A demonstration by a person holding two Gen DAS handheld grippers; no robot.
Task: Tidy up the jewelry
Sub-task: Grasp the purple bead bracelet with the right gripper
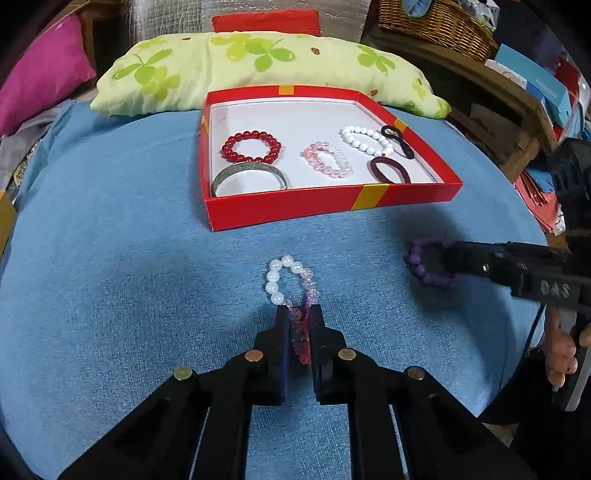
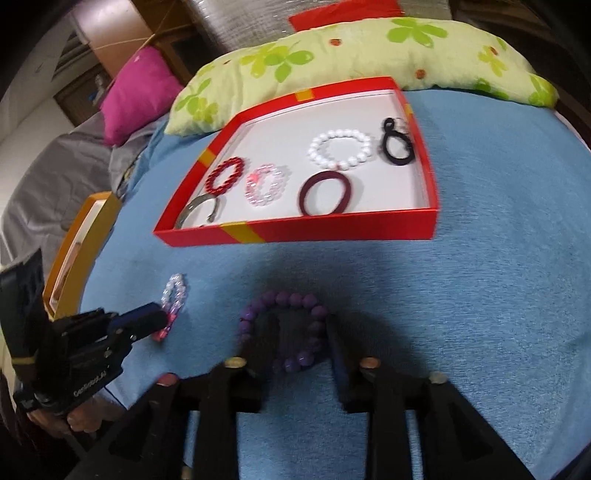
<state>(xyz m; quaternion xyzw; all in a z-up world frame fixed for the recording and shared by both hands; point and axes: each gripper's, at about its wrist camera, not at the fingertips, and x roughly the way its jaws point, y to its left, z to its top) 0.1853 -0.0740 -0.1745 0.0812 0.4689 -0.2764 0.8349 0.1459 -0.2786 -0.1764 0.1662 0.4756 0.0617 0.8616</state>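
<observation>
My left gripper [image 1: 298, 314] is shut on the near end of a white-and-pink bead bracelet [image 1: 286, 275] lying on the blue cloth; it also shows in the right wrist view [image 2: 173, 299]. My right gripper [image 2: 291, 332] is open, its fingers either side of a purple bead bracelet [image 2: 284, 325] on the cloth; that bracelet shows in the left wrist view [image 1: 424, 264]. A red box [image 1: 332, 201] beyond holds a red bead bracelet [image 1: 251, 147], a silver bangle [image 1: 249, 177], a pink bracelet [image 1: 327, 160], a white bracelet [image 1: 365, 139] and two dark hair ties.
A green-patterned pillow [image 1: 258, 66] lies behind the box. A magenta cushion [image 1: 40, 74] is at far left. A yellow box [image 2: 81, 243] sits at the cloth's left edge. A wicker basket [image 1: 436, 22] and cluttered shelves stand at right.
</observation>
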